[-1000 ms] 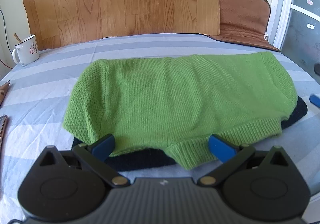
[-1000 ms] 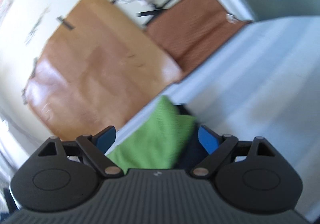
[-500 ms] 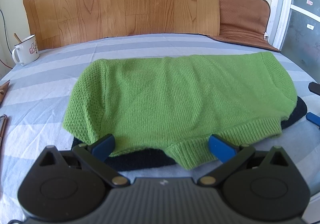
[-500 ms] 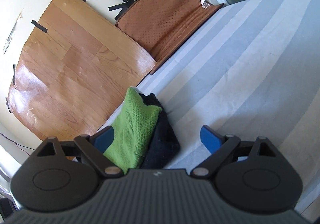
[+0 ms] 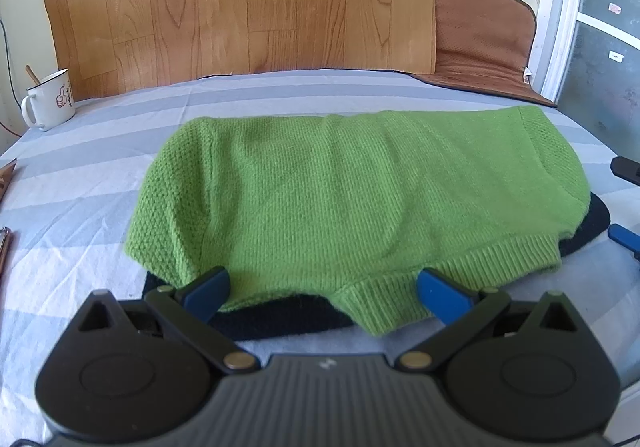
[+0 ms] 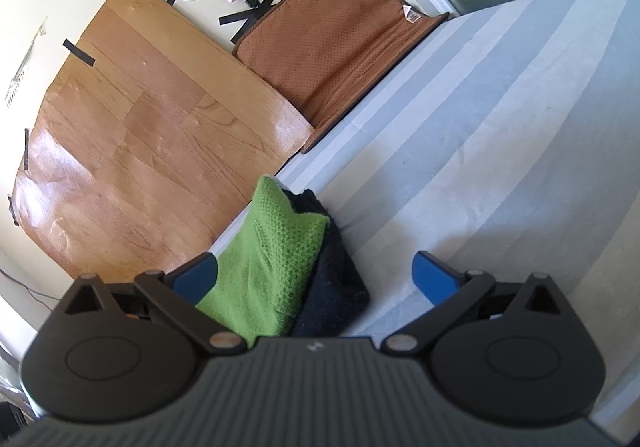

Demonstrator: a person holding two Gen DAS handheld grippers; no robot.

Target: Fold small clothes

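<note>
Green sweater (image 5: 352, 203) lies flat on striped sheet (image 5: 80, 207), over a dark garment (image 5: 280, 321). Left gripper (image 5: 322, 289) open, straddling the hem, likely to pinch for a fold. Right gripper (image 6: 314, 273), jaws just widened, brackets the sweater's end; contact unclear.

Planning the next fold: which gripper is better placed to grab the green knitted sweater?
Probably left: the left gripper straddles the green knitted sweater's ribbed hem with open jaws; the right gripper only reaches its end.
</note>
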